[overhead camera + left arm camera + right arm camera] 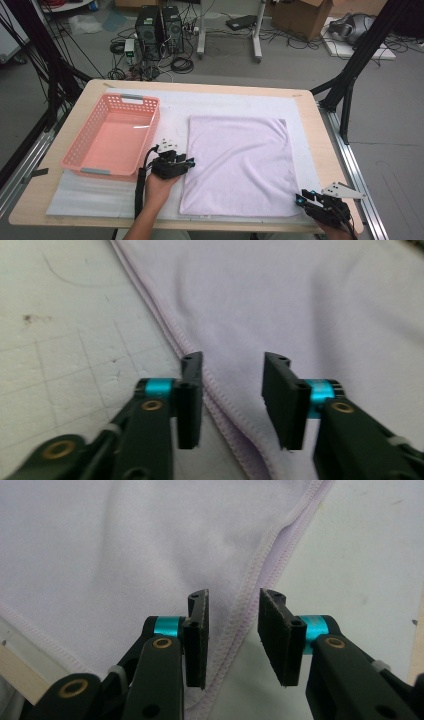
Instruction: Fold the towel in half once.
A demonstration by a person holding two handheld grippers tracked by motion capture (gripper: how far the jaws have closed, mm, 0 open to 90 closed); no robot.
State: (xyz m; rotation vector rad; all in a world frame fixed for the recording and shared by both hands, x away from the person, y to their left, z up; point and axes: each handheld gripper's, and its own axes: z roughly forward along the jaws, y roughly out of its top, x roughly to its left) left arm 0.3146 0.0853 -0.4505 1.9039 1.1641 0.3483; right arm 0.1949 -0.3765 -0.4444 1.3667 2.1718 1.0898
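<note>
A pale lilac cloth (240,160) lies flat on the white mat (90,195). My left gripper (189,162) sits at the cloth's left edge, about halfway along it. In the left gripper view its jaws (232,385) stand apart, with the stitched hem of the cloth (300,300) running between them; the pads do not press on it. My right gripper (301,196) is at the cloth's near right corner. In the right gripper view the gripper (232,625) is open too, straddling the hem of the cloth (125,545) without pinching it.
An empty pink plastic basket (112,135) stands left of the cloth, just behind my left gripper. The wooden table's front edge (50,215) is close to both hands. Black frame legs, computers and cables are on the floor beyond the table.
</note>
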